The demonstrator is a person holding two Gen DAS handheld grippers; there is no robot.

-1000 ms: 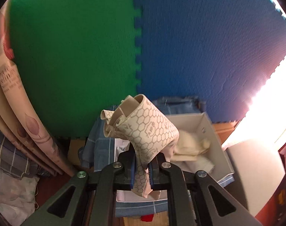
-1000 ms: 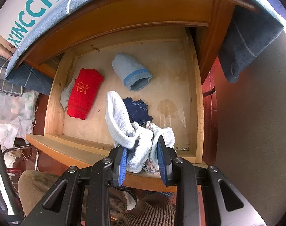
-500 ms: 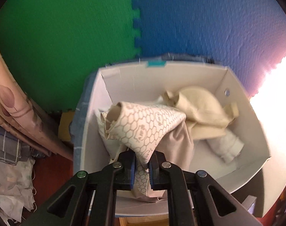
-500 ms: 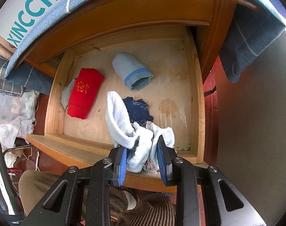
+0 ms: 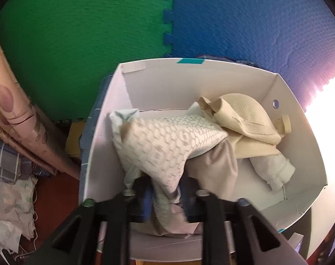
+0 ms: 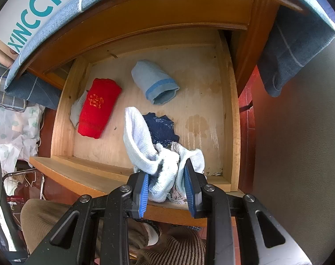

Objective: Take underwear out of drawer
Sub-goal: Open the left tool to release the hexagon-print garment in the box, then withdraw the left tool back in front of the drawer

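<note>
Drop-off step: left gripper (image 5: 165, 195) fingers opening, releasing patterned underwear (image 5: 167, 141) into white box (image 5: 300, 119); right gripper (image 6: 167, 190) fingers clamp pale blue underwear (image 6: 145, 145) above drawer (image 6: 229, 110), box next

Daylight glares white at the left view's right edge; its gripper (image 5: 165, 195) looks motion-blurred, perhaps. The drawer (image 6: 230, 110) is sharp; fisheye edges bend, corners black.
</note>
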